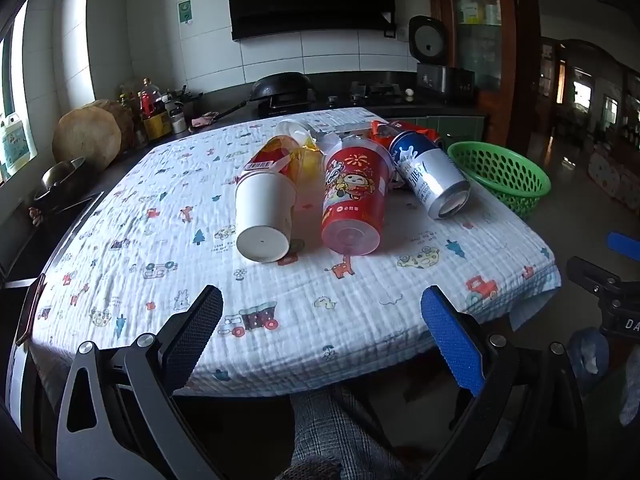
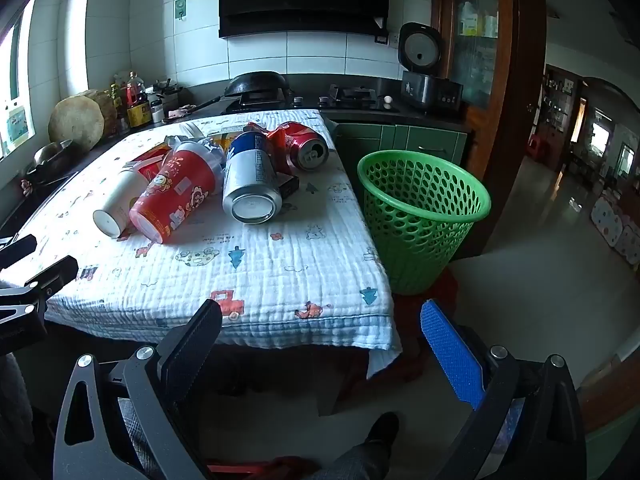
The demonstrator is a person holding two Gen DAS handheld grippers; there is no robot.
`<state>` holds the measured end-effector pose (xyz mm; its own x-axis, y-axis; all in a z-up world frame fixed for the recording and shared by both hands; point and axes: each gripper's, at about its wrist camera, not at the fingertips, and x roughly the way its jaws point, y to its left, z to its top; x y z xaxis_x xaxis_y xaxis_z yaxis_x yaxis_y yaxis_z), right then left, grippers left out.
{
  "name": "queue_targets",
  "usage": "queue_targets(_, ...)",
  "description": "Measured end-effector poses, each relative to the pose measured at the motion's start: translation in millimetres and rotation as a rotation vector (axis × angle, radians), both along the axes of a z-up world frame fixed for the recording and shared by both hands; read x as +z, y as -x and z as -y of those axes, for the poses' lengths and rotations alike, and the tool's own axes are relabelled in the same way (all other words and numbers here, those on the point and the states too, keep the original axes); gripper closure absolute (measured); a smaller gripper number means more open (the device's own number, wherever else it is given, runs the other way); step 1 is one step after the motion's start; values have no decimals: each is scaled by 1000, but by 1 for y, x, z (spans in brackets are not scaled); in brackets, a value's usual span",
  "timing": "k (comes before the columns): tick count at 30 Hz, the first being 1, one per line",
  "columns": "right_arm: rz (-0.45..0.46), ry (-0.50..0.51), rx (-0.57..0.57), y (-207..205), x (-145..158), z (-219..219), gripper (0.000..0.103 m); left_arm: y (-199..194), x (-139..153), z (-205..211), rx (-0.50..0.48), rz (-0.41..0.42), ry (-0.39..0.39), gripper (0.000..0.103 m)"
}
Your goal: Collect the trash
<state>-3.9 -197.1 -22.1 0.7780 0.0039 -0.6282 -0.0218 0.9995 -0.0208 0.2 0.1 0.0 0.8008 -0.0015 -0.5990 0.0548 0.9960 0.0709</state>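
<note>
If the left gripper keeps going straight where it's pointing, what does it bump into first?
Probably the patterned tablecloth. The open, empty left gripper points down at bare cloth near the table's front edge. The red cup and white cup lie on their sides farther back, though depth is hard to judge.

**Both hand-held grippers wide open and empty**

The left hand-held gripper (image 1: 322, 310), one black pad and one blue, tilts downward with jaws spread wide, nothing between them, short of the near edge of the quilted white tabletop (image 1: 360, 320). The right hand-held gripper (image 2: 322, 322) matches it, off the tabletop's near right corner.
</note>
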Motion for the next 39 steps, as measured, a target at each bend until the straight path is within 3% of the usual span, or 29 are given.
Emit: queue_targets(39, -10, -8, 9, -3, -2, -3, 7, 0, -7, -6, 14, -8, -1, 5)
